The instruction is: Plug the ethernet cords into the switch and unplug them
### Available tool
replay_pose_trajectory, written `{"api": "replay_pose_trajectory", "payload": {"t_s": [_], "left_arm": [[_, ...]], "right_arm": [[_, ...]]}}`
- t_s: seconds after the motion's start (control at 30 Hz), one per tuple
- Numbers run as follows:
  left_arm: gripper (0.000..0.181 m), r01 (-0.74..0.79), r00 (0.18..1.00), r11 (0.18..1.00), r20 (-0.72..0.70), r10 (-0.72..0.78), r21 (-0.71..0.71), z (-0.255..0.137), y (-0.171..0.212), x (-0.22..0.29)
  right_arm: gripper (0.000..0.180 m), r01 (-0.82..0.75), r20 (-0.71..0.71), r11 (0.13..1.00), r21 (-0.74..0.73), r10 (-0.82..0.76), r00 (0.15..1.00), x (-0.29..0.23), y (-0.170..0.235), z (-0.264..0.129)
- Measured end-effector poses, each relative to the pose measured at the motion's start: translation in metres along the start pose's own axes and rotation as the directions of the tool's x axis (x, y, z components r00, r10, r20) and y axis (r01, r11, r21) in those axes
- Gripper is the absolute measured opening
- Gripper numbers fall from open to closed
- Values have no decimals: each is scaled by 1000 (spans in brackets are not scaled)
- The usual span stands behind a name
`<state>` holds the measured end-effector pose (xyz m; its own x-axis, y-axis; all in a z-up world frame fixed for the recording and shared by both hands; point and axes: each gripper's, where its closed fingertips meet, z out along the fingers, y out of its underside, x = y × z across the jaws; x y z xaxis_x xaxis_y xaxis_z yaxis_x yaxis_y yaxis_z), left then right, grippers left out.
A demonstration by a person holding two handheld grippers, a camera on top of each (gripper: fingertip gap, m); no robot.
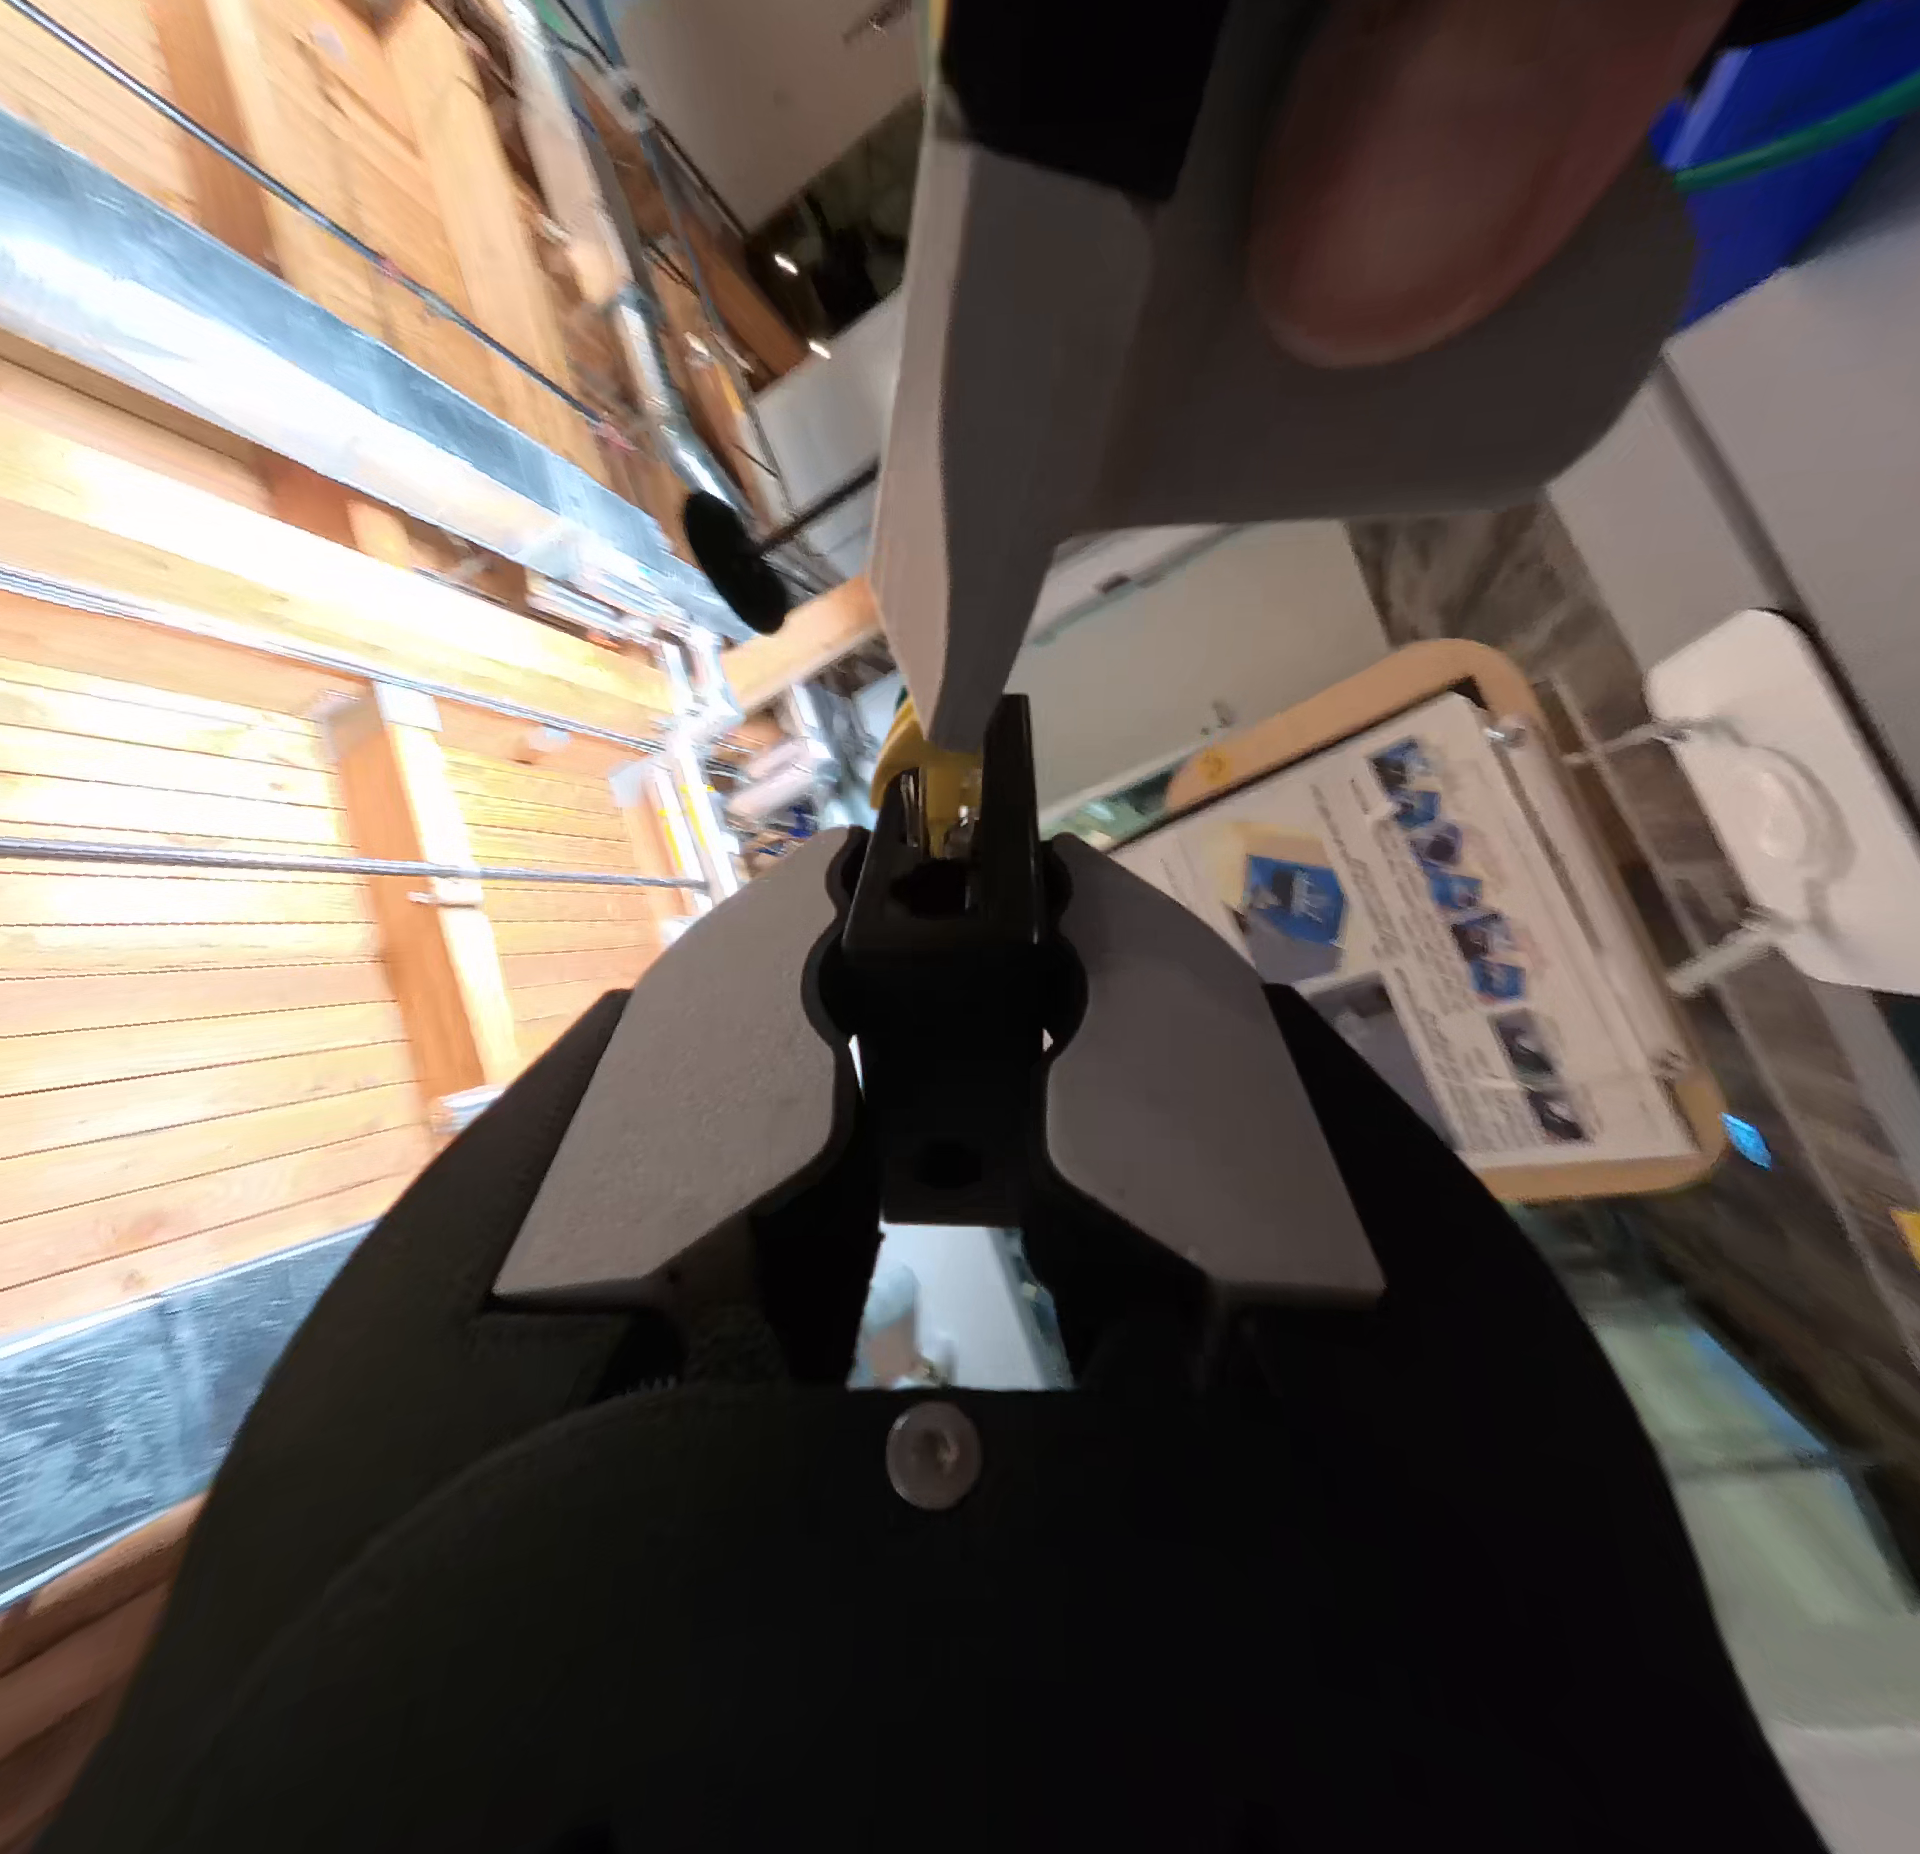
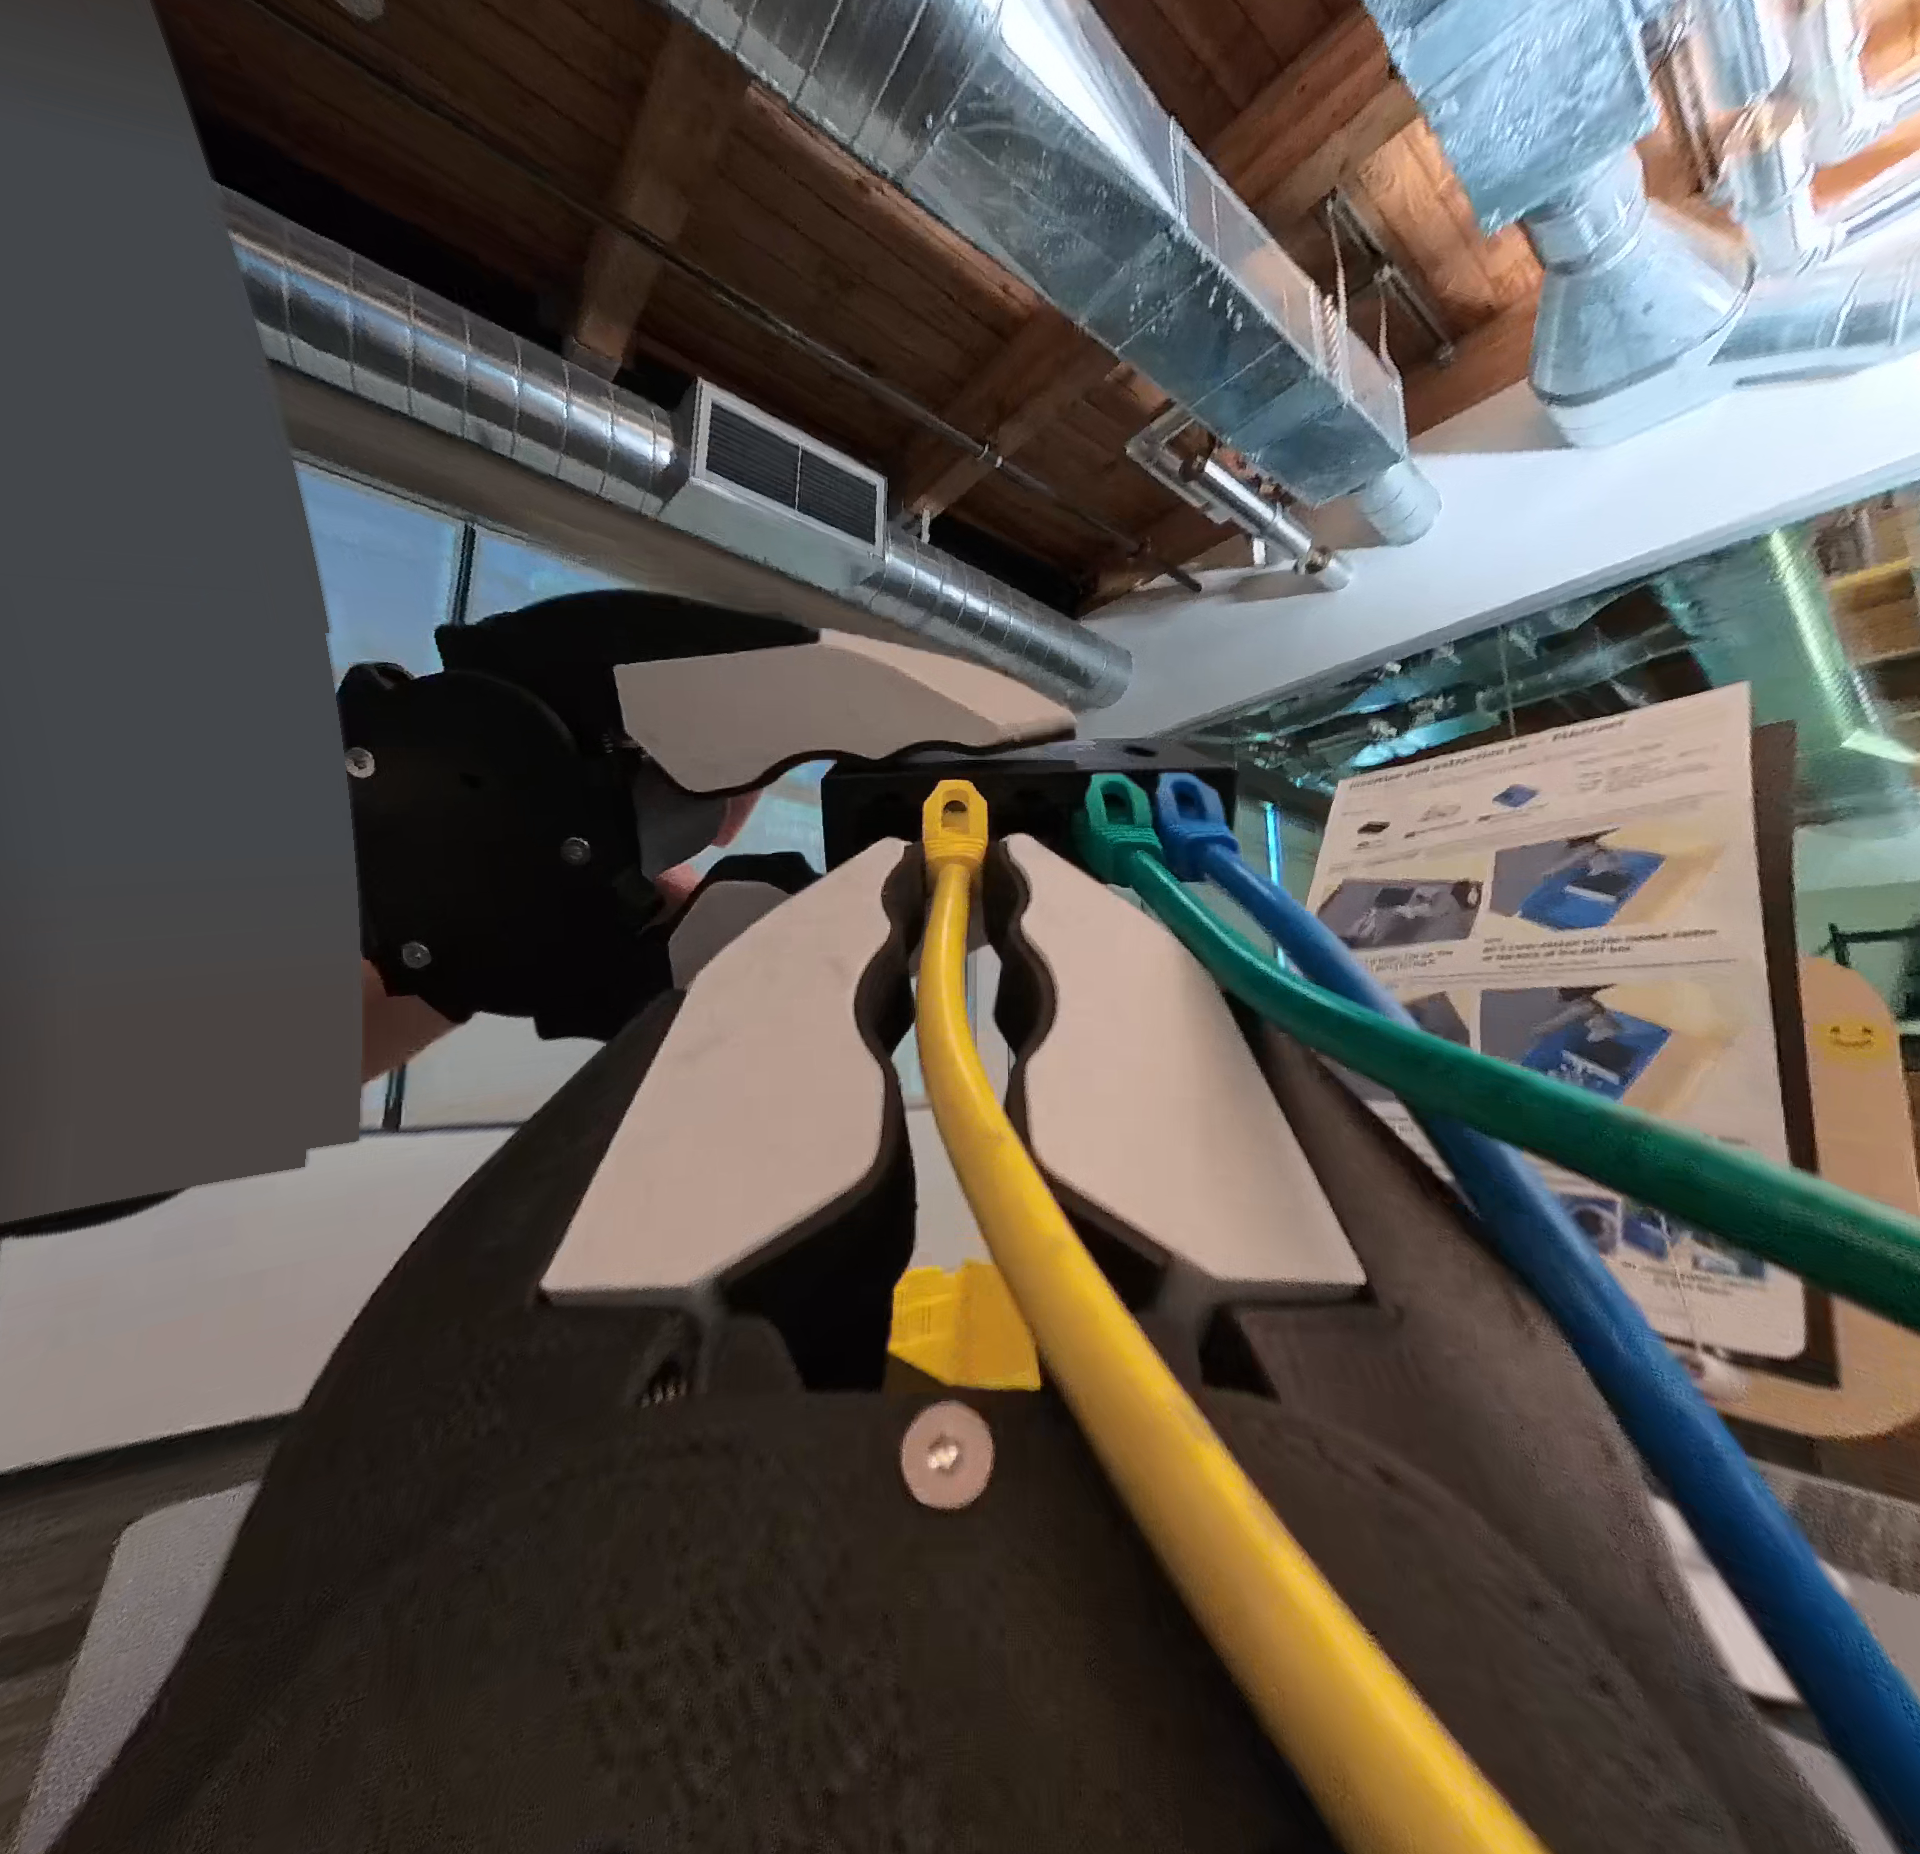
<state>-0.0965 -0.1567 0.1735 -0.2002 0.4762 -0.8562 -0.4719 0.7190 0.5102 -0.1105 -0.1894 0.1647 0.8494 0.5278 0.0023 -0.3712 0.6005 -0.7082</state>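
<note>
Right gripper: fingers parted either side of the yellow cord just behind its plug, not visibly pinching it; a narrow gap shows on each side.
Left gripper: clenched on the black switch, holding it by one end; in the right wrist view the same gripper reaches the switch from its left end.
Switch: held up off any surface, port face turned toward the right gripper.
Yellow plug: seated in a port near the middle of the switch.
Green cord and blue cord: plugged in side by side, right of the yellow plug on the switch.
Instruction sheet: propped behind the switch, to its right.
Handling note, as judgement: the step looks like work on the yellow plug. Close on the boot close to the switch, keep the motion straight along the port axis, and let the left gripper brace the switch so it does not twist. If unplugging, the latch tab probably needs pressing first.
</note>
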Motion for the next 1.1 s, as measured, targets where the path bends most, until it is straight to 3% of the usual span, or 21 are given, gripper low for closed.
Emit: {"api": "replay_pose_trajectory", "payload": {"t_s": [0.17,0.5,0.87,1.0,1.1], "left_arm": [[29,30,997,998,72,-33,49,-4,-10,-10],[32,-5,993,998,116,-1,56,-9,-18,-20],[69,74,990,997,115,-77,33,-16,-14,-38],[87,205,978,978,32,-206,32,-33,-4,-27],[98,460,887,887,-64,-457,42,-52,3,-20]], "right_arm": [[12,120,-50,988,97,-115,992,-6,-11,-8],[11,107,-35,979,171,-103,994,-8,-20,-11],[11,159,-44,961,226,-153,987,-9,-32,-13],[11,210,-68,954,215,-200,977,-7,-32,-14],[11,277,-101,941,195,-261,960,-5,-30,-14]]}}
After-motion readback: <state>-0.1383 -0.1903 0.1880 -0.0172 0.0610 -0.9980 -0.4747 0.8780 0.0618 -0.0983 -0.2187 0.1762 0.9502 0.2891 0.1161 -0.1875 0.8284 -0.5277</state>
